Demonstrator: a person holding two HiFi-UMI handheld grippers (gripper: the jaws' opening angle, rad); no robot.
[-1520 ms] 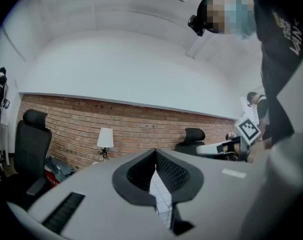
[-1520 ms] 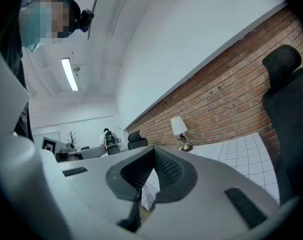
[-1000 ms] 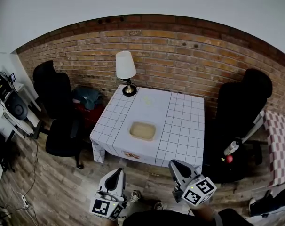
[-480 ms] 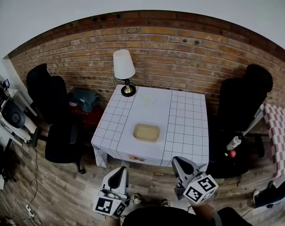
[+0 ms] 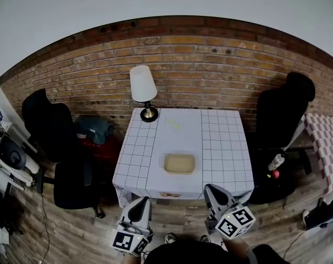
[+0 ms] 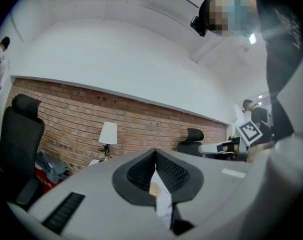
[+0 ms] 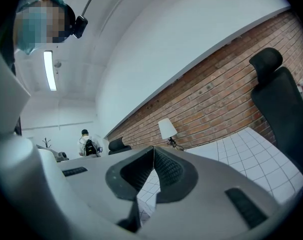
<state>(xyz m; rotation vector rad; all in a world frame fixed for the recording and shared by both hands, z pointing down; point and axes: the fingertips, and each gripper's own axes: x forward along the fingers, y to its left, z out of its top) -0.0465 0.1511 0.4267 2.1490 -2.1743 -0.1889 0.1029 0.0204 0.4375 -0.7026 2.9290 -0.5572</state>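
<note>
Both closed — left gripper point(image 5: 141, 202), right gripper point(image 5: 211, 190) — tray point(image 5: 179, 163) well beyond fingers.

Your left gripper point(image 5: 141, 202) & right gripper point(image 5: 211, 189): matt grey plastic, ribbed black pads point(image 6: 174, 173). Table point(image 5: 224, 147) cloth white grid, matt. Lamp point(image 5: 143, 89) at far-left corner: shiny metal base. Wall point(image 5: 221, 76) rough brick; floor point(image 5: 73, 224) wood.
</note>
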